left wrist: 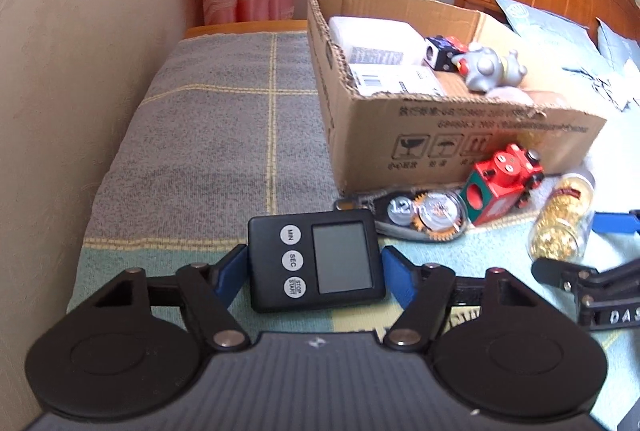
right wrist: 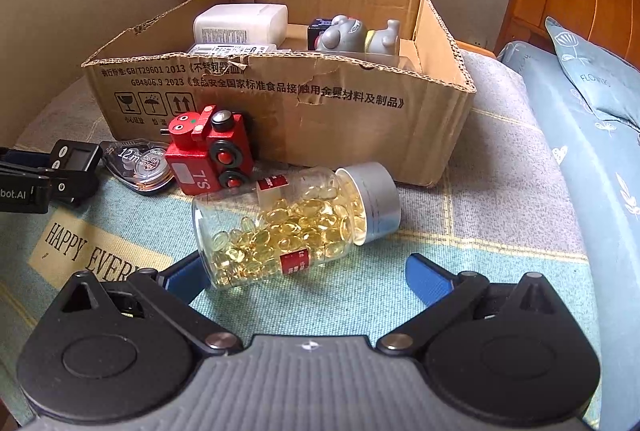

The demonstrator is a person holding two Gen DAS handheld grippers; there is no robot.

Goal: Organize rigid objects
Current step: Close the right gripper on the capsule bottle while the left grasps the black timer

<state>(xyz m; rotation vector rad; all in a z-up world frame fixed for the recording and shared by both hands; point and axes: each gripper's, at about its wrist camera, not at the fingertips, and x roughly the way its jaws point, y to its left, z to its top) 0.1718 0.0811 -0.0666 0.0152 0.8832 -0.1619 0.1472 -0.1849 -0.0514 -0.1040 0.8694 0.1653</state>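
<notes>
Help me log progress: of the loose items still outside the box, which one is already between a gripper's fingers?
The black kitchen timer, flanked by the left gripper; train, tape dispenser and capsule bottle lie free.

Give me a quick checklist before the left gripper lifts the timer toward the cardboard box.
1. Timer sits between the left gripper fingers: ok.
2. Both pads pressing on the timer: cannot tell; the left pad looks against its edge, a slight gap shows on the right.
3. Cardboard box open on top: ok.
4. Free room in the box: cannot tell; white cartons and a grey toy fill the visible part.
5. Right gripper jaws open, pill bottle lying between them, unheld: ok.
</notes>
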